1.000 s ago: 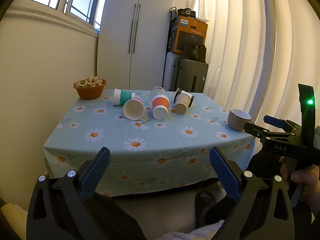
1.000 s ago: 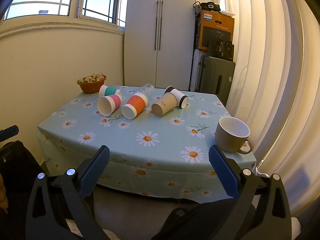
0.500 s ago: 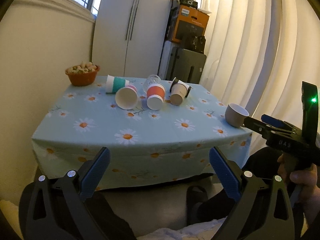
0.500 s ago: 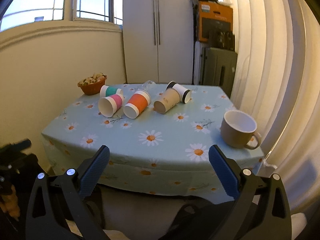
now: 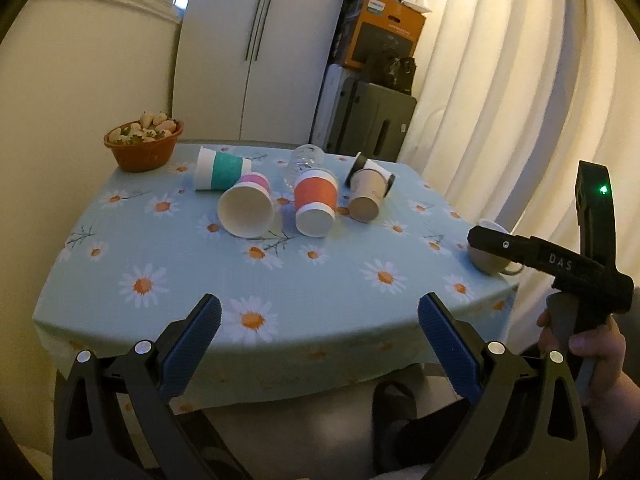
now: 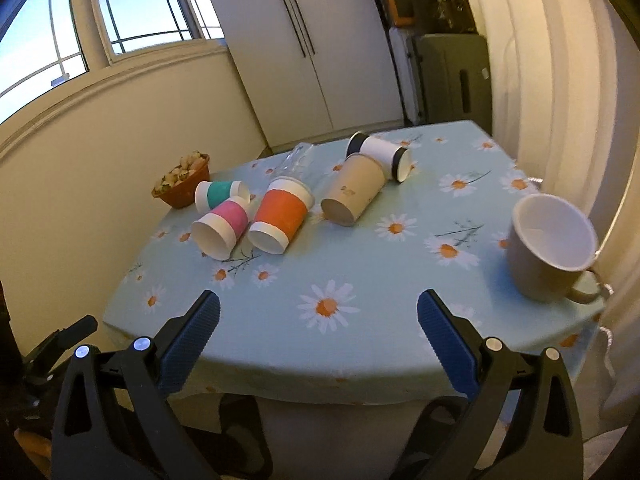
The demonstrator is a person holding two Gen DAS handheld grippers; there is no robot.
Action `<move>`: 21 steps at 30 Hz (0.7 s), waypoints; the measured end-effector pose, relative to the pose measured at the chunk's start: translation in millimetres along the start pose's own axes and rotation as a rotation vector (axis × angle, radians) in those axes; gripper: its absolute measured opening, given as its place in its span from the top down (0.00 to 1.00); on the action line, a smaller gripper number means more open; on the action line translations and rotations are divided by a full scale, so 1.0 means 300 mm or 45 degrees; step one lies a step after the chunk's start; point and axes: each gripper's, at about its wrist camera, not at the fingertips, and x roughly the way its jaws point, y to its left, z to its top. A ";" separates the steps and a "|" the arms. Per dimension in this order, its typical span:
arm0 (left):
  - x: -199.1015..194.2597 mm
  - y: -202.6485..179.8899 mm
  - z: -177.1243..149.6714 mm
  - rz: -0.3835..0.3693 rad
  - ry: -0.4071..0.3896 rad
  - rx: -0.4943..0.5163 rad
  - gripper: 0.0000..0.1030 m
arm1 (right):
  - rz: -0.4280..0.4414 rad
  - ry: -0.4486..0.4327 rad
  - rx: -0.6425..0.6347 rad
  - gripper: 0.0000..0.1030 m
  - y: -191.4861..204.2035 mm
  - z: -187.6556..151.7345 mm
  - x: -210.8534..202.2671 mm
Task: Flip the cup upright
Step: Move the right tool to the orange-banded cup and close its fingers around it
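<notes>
Several paper cups lie on their sides mid-table: a teal cup [image 5: 219,169], a pink cup [image 5: 247,209], an orange cup [image 5: 315,202], a brown cup [image 5: 367,195] and a black-and-white cup [image 6: 380,155]. A clear glass [image 5: 303,162] lies behind them. The same cups show in the right wrist view: teal [image 6: 221,195], pink [image 6: 221,227], orange [image 6: 281,215], brown [image 6: 355,195]. My left gripper [image 5: 319,320] is open and empty at the table's near edge. My right gripper [image 6: 318,318] is open and empty over the near edge; its body [image 5: 548,266] shows at right.
A beige mug [image 6: 550,246] stands upright at the table's right edge. An orange bowl of food [image 5: 143,145] sits at the far left corner. The table has a blue daisy cloth [image 5: 200,280]. A wall is at left, curtains at right, a wardrobe and suitcases behind.
Both grippers have moved forward and up toward the table, so the cups look larger. The right gripper has tilted and now hides part of the mug in the left view. Both stay open.
</notes>
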 end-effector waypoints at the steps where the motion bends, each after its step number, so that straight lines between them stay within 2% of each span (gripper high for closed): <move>1: 0.018 0.007 0.015 0.003 0.007 -0.001 0.07 | 0.018 0.022 0.013 0.05 -0.005 0.013 0.023; 7: 0.116 0.042 0.109 0.015 0.034 0.015 0.07 | 0.097 0.104 0.107 0.05 -0.019 0.114 0.162; 13: 0.216 0.094 0.198 -0.045 0.067 -0.012 0.07 | 0.222 0.210 0.208 0.05 -0.020 0.214 0.317; 17: 0.280 0.122 0.245 -0.059 0.096 -0.003 0.07 | 0.249 0.268 0.218 0.05 0.000 0.272 0.421; 21: 0.321 0.147 0.269 -0.060 0.106 0.007 0.07 | 0.227 0.343 0.232 0.05 0.020 0.307 0.515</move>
